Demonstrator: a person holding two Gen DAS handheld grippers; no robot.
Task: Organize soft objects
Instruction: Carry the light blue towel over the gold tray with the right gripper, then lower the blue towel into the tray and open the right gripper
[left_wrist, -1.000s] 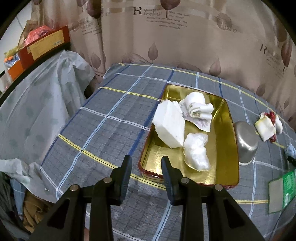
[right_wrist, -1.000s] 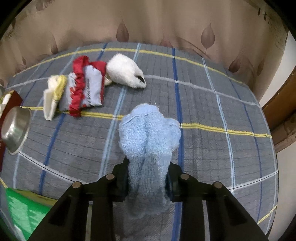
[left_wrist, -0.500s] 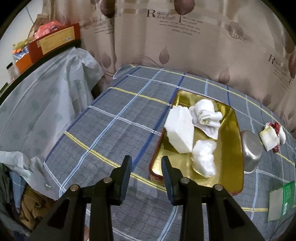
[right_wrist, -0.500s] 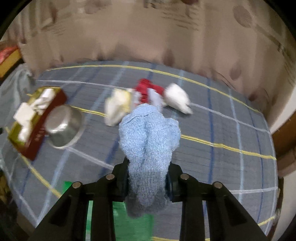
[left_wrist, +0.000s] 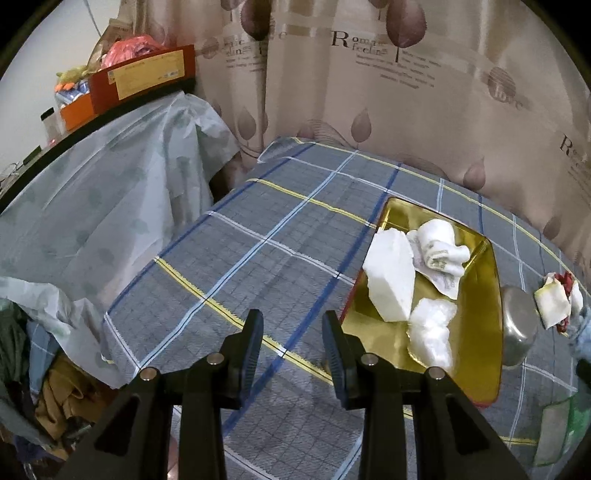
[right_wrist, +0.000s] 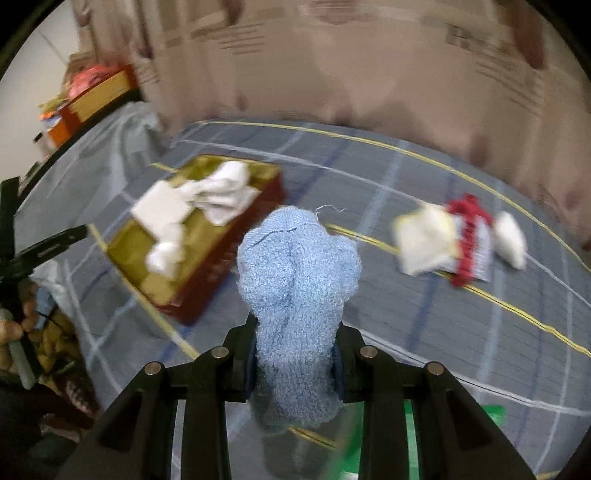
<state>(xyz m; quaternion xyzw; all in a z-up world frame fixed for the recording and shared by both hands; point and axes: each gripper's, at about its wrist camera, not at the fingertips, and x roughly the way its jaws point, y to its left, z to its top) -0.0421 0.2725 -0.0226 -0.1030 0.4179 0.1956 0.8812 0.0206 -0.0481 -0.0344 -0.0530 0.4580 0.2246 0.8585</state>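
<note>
My right gripper (right_wrist: 295, 350) is shut on a fluffy light blue sock (right_wrist: 299, 280) and holds it above the checked tablecloth. A gold tray with red walls (right_wrist: 207, 280) lies to its left and holds several white soft items (right_wrist: 218, 192). In the left wrist view the tray (left_wrist: 484, 332) sits right of my left gripper (left_wrist: 291, 332), which is open and empty over the cloth. The tray holds a white block (left_wrist: 391, 277), a rolled white sock (left_wrist: 439, 247) and a crumpled white piece (left_wrist: 430, 332).
A cream, red and white pile of soft things (right_wrist: 461, 240) lies on the cloth at the right; it also shows in the left wrist view (left_wrist: 557, 299). A steel bowl (left_wrist: 517, 332) stands beside the tray. A green packet (right_wrist: 458, 417) lies near. A plastic-covered counter (left_wrist: 92, 192) stands left.
My right gripper has swung left with the blue sock, bringing the tray into its view. My left gripper has drawn back and left, away from the tray.
</note>
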